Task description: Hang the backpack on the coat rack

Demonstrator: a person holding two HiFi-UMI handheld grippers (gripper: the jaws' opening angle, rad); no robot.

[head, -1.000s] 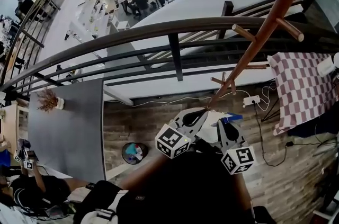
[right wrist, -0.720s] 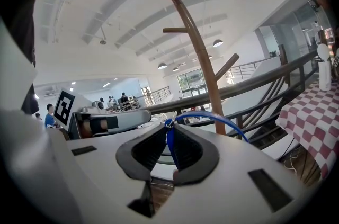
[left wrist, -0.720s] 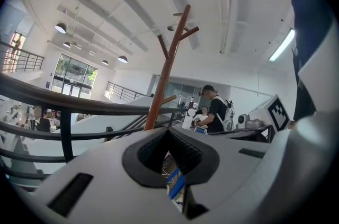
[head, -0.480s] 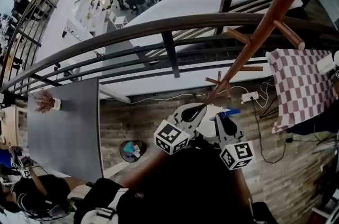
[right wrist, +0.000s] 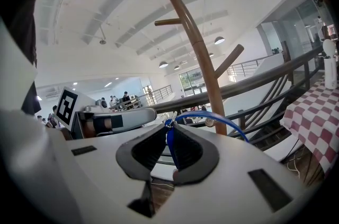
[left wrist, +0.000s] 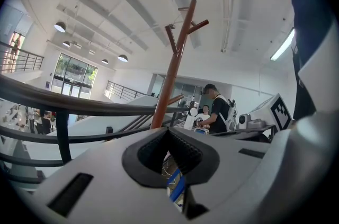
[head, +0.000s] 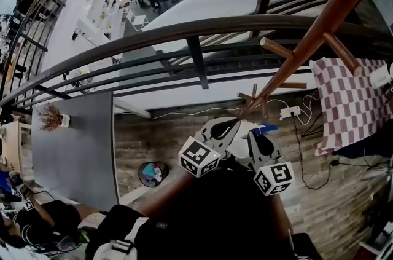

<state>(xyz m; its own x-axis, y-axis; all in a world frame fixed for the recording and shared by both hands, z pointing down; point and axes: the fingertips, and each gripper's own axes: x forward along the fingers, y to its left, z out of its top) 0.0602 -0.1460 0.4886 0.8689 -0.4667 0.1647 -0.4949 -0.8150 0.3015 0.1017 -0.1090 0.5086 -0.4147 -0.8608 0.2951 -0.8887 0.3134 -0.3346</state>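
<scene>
- Right tongs (right wrist: pixel 168 128) are clenched on the backpack's (head: pixel 244 137) blue loop (right wrist: pixel 212 115); the loop arches rightward across the coat rack (head: pixel 307 37) pole.
- Left tongs (left wrist: pixel 168 132) are clenched, with a blue strap (left wrist: pixel 176 186) between them.
- Backpack is held near the rack base, over brick-pattern floor (head: pixel 153 142), beside a mezzanine railing (head: pixel 184 31).
</scene>
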